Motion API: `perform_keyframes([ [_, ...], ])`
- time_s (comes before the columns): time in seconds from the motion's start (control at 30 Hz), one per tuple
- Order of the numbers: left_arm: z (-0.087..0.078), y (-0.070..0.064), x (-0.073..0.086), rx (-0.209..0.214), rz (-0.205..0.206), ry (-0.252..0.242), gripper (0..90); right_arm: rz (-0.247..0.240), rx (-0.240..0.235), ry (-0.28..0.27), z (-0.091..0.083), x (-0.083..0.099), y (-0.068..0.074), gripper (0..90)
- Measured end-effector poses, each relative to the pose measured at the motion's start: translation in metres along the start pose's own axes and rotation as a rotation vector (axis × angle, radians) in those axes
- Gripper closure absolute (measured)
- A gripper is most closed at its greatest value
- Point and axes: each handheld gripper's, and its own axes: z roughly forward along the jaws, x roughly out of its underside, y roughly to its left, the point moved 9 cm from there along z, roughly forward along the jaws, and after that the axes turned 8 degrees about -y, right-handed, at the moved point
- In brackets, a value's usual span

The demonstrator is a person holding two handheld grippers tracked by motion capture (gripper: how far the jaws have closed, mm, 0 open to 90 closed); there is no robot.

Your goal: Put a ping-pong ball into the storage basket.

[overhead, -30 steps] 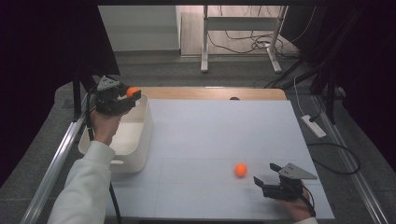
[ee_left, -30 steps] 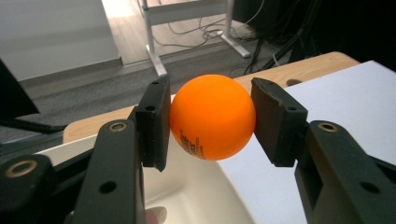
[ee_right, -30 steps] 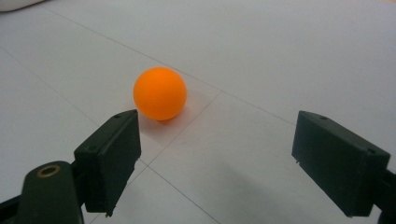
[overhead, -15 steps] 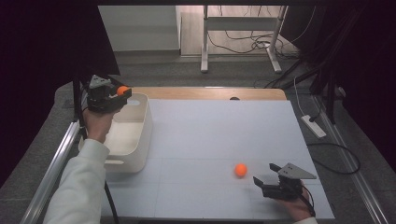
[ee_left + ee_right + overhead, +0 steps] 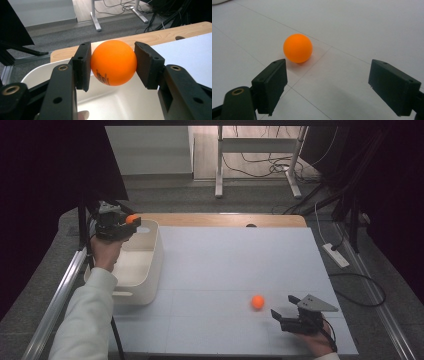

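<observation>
My left gripper is shut on an orange ball, held above the far rim of a white bin at the table's left side. In the left gripper view both pads press the ball, and the bin's inside lies below it. A second orange ball rests on the white table top near the front right. My right gripper stands open just right of that ball and nearer the front edge. The right gripper view has this ball ahead of the left jaw, untouched.
The white table top has a wooden strip along its far edge. A metal rail runs down the left side. On the floor to the right lies a power strip with cables.
My left gripper carried its ball a little to the left over the bin, then held almost still. The right gripper and the ball on the table stayed put.
</observation>
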Motion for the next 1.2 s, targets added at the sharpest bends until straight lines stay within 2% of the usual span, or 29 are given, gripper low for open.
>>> perform_keyframes([
  [0.37,0.011,0.005,0.014,-0.019,-0.009,0.079,50.4,0.000,0.002,0.001,0.000,0.001,-0.001,15.5],
  [0.53,0.013,0.007,0.020,-0.019,-0.022,0.103,50.3,-0.003,0.000,-0.002,0.000,0.000,0.000,15.5],
  [0.7,0.017,0.010,0.029,-0.013,-0.032,0.150,50.3,-0.001,0.000,0.001,0.000,0.000,0.000,15.5],
  [0.73,0.019,0.009,0.032,-0.006,-0.037,0.173,50.3,-0.002,0.000,0.001,0.000,0.000,0.000,15.6],
  [0.87,0.022,0.006,0.036,-0.003,-0.031,0.198,50.3,-0.004,-0.001,0.003,0.000,0.001,0.000,15.5],
  [1.2,0.024,0.004,0.037,0.004,-0.019,0.202,50.1,-0.006,0.000,0.003,0.000,0.001,-0.001,15.5],
])
